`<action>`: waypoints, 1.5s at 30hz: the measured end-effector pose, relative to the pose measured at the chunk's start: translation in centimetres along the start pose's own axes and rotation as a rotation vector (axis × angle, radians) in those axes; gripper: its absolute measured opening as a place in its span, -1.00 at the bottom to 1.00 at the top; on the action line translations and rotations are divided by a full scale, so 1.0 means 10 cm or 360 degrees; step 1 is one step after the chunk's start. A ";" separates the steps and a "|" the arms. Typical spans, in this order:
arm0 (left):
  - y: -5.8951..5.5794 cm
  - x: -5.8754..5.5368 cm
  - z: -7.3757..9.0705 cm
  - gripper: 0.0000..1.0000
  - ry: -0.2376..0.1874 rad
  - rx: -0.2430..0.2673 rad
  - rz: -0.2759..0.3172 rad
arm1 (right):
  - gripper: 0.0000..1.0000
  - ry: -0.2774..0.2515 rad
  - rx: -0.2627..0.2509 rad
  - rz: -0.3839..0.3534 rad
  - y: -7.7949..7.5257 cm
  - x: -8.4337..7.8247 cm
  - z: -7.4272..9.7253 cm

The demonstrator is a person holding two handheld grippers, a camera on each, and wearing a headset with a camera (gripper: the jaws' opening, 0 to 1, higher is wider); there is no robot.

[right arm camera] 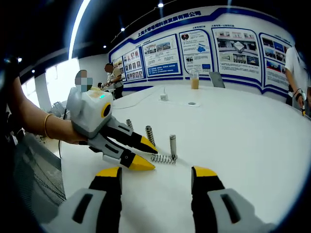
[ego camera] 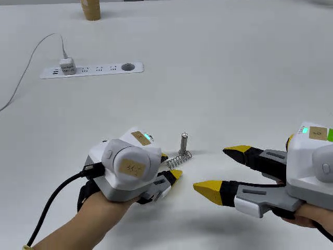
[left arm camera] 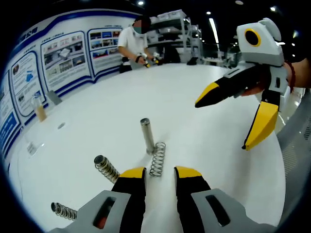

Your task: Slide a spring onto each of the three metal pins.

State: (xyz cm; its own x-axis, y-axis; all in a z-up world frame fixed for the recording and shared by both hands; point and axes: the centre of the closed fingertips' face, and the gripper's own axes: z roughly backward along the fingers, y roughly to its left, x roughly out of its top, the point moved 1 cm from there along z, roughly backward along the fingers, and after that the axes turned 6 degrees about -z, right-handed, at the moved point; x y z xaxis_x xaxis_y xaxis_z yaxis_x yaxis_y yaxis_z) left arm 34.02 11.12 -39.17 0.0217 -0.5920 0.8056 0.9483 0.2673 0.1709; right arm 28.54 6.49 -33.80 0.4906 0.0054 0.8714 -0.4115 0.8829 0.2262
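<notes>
A short metal pin (ego camera: 184,142) stands upright on the white table (ego camera: 218,78). A loose spring (ego camera: 179,159) lies flat at its foot, slanting toward my left gripper (ego camera: 170,165). That gripper is open a little, its yellow tips on either side of the spring's near end (left arm camera: 156,162). In the left gripper view, two more springs (left arm camera: 106,168) (left arm camera: 63,210) lie to the left, seemingly on pins. My right gripper (ego camera: 221,169) hovers wide open to the right of the pin (right arm camera: 172,145) and holds nothing.
A white power strip (ego camera: 99,69) with a plugged-in charger and cable lies at the far left, with a brown cup (ego camera: 91,9) beyond it. People stand at the far end of the table (left arm camera: 141,43).
</notes>
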 end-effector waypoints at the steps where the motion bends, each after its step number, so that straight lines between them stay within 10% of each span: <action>1: 0.00 0.00 -0.01 -0.53 0.0000 -0.0001 -0.0003 | 0.17 -0.0001 -0.0006 0.0000 -0.01 0.00 0.00; 29: -0.09 -0.05 0.04 -0.80 -0.0008 -0.0016 0.0022 | 0.10 -0.0046 -0.0076 -0.0106 -0.13 0.04 0.06; 45: -0.15 0.17 0.39 -0.79 -0.0227 0.0014 0.0100 | -0.05 -0.0157 -0.0009 -0.0271 -0.01 0.29 0.05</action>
State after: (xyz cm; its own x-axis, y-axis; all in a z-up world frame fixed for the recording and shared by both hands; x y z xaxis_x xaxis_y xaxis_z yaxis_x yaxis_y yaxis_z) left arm 31.39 12.66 -35.80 0.0354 -0.4600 0.8872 0.9437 0.3075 0.1218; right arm 29.57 6.19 -31.10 0.4750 -0.1898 0.8593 -0.3246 0.8698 0.3716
